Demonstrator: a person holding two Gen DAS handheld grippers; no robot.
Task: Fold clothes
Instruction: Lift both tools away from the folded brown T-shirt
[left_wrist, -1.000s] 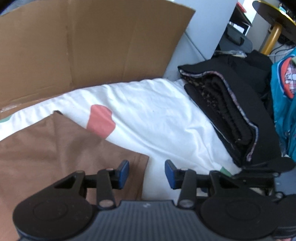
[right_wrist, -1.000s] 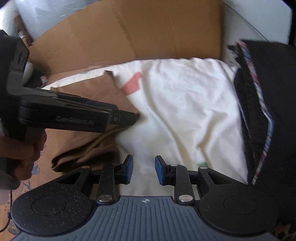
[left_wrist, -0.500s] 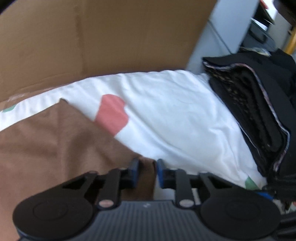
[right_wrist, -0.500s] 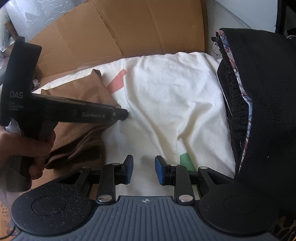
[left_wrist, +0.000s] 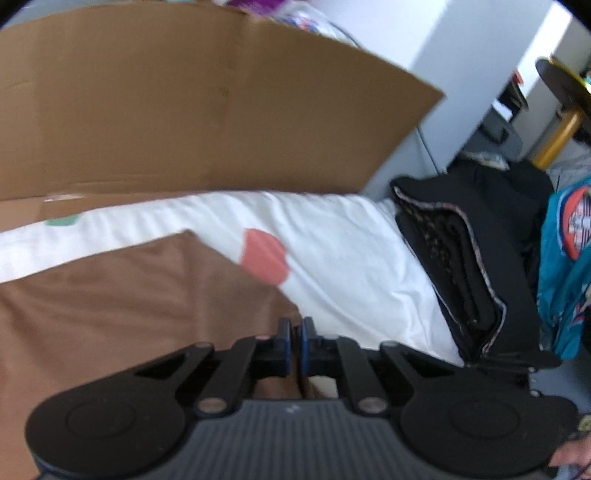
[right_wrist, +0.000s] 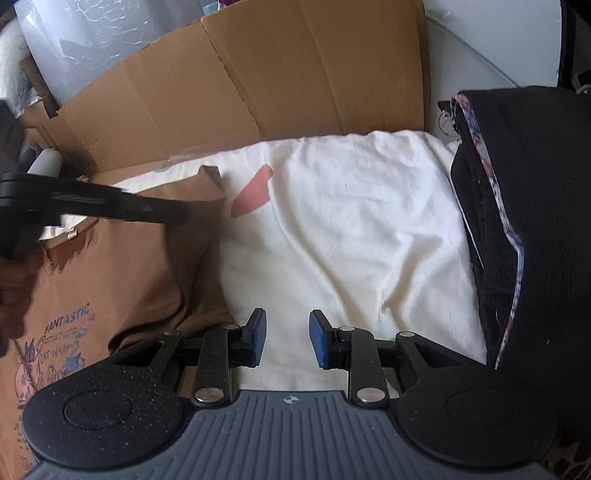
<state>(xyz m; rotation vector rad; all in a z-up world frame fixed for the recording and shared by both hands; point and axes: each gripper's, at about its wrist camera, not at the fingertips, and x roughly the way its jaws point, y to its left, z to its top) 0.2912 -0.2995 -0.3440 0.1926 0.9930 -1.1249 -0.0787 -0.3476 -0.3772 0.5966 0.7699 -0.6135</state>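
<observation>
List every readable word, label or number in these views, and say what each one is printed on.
"FANTASTIC": blue print on the brown T-shirt, right wrist view.
"CAT HAPPY": same print, below it, less sharp.
Smaller lines around the cartoon figures: too small to read.
Lettering on the left gripper body: blurred, unreadable.
Teal garment graphic: no legible text.

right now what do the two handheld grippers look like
Both grippers share one design: a dark grey ribbed body, two round black discs, black linkage arms with silver pivot pins, and two fingers faced with blue pads. The right gripper has pale speckles on its discs. The left gripper also shows from the side in the right wrist view as a long black bar with faint, blurred lettering.
</observation>
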